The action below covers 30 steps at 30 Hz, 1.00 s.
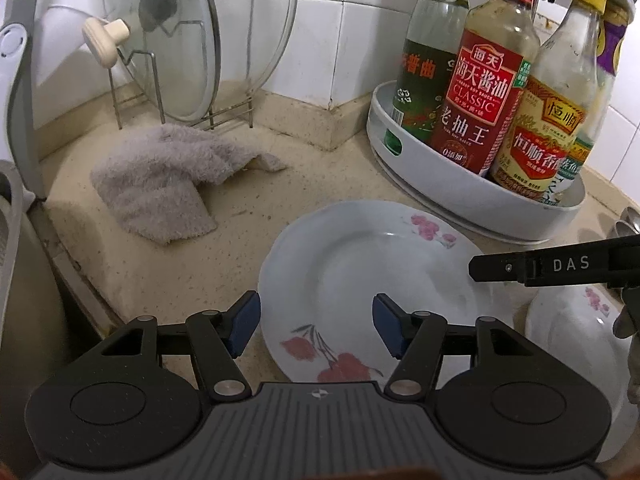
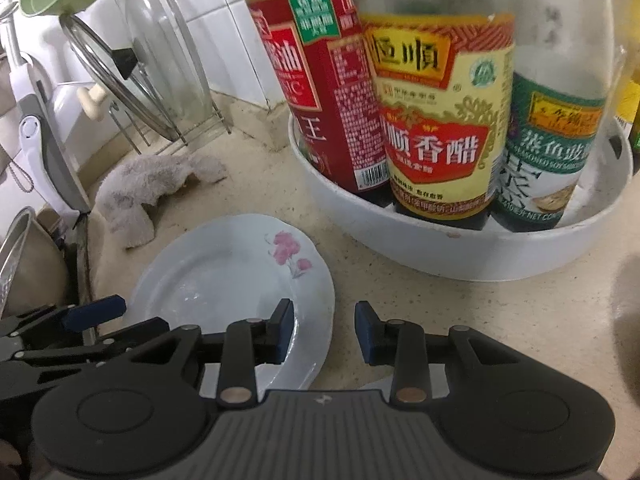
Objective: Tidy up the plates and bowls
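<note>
A white plate (image 1: 360,276) with pink flower prints lies flat on the beige counter; it also shows in the right wrist view (image 2: 224,276). My left gripper (image 1: 316,326) is open, its blue pads on either side of the plate's near rim, holding nothing. My right gripper (image 2: 324,332) is open and empty over the plate's right rim; one of its fingers (image 1: 520,268) reaches in from the right in the left wrist view. A white flowered bowl (image 1: 576,344) sits at the right, partly hidden.
A white round tray (image 1: 460,184) of sauce bottles (image 2: 440,120) stands behind the plate. A grey cloth (image 1: 168,176) lies to the left. A wire rack with glass lids (image 1: 192,40) stands at the tiled back wall. A sink edge (image 1: 60,264) runs on the left.
</note>
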### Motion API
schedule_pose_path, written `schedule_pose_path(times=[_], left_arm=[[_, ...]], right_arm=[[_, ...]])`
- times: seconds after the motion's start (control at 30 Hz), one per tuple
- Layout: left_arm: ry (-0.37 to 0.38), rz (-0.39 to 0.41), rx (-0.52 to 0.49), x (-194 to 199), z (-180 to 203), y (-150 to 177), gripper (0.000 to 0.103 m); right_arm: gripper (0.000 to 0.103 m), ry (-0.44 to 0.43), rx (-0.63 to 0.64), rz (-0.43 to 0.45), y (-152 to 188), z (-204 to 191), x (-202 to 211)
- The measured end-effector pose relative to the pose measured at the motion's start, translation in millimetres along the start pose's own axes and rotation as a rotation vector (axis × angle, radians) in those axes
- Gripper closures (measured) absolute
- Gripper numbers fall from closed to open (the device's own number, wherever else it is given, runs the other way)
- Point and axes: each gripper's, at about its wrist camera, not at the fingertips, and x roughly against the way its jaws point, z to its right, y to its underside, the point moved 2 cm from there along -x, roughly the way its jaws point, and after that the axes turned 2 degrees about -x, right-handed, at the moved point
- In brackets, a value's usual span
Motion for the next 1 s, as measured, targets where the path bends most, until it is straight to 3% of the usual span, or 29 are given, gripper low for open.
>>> schedule_pose_path(times=[0.27, 0.5, 0.67, 0.83, 1.0], left_arm=[[0.018, -0.001, -0.033, -5.7, -2.4, -3.1, 0.034], [0.067, -0.041, -0.001, -15.9, -12.5, 2.7, 0.041], [0.064, -0.043, 0.000, -20.8, -11.6, -2.8, 0.040], [0.059, -0.034, -0.025, -25.6, -6.6, -5.0, 0.032], [0.051, -0.024, -0.018, -26.4, -7.5, -6.6, 0.038]], right_arm=[[0.070, -0.023, -0.015, -0.011, -1.7, 2.2, -10.2], [0.070, -0.062, -0.025, -0.012, 0.9, 2.6, -9.8], [0.069, -0.106, -0.036, -0.021, 0.5, 8.2, -9.1], [0.071, -0.137, -0.061, -0.027, -0.1, 14.4, -8.9], [0.074, -0.137, -0.068, -0.021, 2.0, 16.6, -7.2]])
